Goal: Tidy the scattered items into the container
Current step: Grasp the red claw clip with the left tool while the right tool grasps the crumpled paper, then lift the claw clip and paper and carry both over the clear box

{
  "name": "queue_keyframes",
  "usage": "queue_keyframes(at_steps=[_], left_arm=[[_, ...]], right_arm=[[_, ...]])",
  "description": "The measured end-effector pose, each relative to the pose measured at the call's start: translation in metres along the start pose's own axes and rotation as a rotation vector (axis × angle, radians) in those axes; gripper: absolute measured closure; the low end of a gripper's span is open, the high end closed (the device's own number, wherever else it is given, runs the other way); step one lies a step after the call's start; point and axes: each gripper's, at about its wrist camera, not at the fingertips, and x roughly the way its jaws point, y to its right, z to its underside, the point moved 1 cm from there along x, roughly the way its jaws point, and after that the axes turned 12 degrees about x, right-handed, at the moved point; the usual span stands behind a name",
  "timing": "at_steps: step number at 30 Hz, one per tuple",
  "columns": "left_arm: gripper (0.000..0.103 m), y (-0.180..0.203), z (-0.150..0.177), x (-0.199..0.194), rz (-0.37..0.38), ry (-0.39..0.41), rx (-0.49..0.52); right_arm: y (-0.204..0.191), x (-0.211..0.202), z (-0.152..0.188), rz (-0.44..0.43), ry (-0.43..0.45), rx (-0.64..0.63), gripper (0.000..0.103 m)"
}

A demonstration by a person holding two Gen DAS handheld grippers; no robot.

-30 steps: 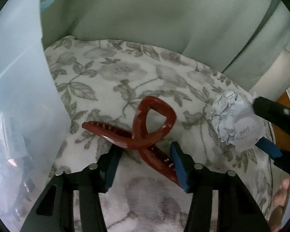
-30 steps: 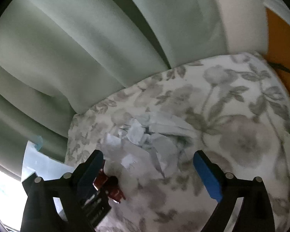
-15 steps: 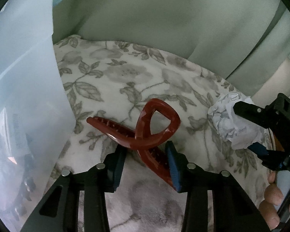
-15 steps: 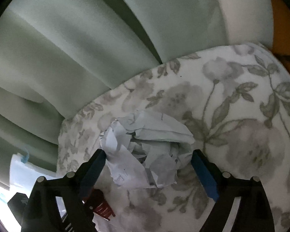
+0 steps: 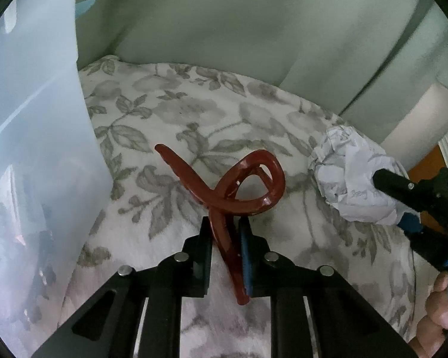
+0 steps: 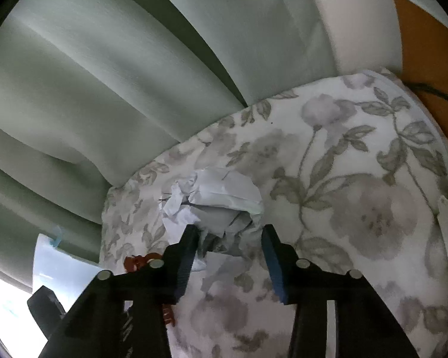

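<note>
translucent container [image 5: 38, 155] wall stands just left of the left gripper [image 5: 225, 238], close beside the floral blanket [image 5: 170, 110] area where the items lie. green curtain [image 5: 224, 24] backs the far edge.

left view only: the right gripper [image 5: 403, 205] and the person's fingers [image 5: 439, 319] at the right edge, and the container's hazy contents. right view only: orange floor [image 6: 421, 44] past the blanket edge; the container [image 6: 59, 265] shows as a pale corner lower left.

red hair claw [image 5: 224, 191] is clamped between the left pads, one arm running back along the fingers toward the camera, its loop tipped up right and another arm pointing up-left.

crumpled paper ball [image 6: 215, 200] sits on the blanket right of the claw; right gripper [image 6: 228, 238] pads are pressed against its sides, clenched on it.
</note>
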Motion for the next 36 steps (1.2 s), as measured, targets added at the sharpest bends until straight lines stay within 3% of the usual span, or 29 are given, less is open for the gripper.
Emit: queue_keyframes(at_steps=[4, 23, 36], left_arm=[[0.086, 0.003, 0.005, -0.004, 0.005, -0.016, 0.01], [0.086, 0.003, 0.013, -0.008, 0.034, -0.047, 0.025], [0.086, 0.005, 0.022, -0.042, 0.05, -0.042, 0.049]], right_arm=[[0.006, -0.012, 0.005, -0.012, -0.008, 0.012, 0.075], [0.029, -0.034, 0.012, -0.047, -0.016, 0.091, 0.08], [0.035, -0.083, 0.038, -0.072, 0.013, 0.132, 0.089]])
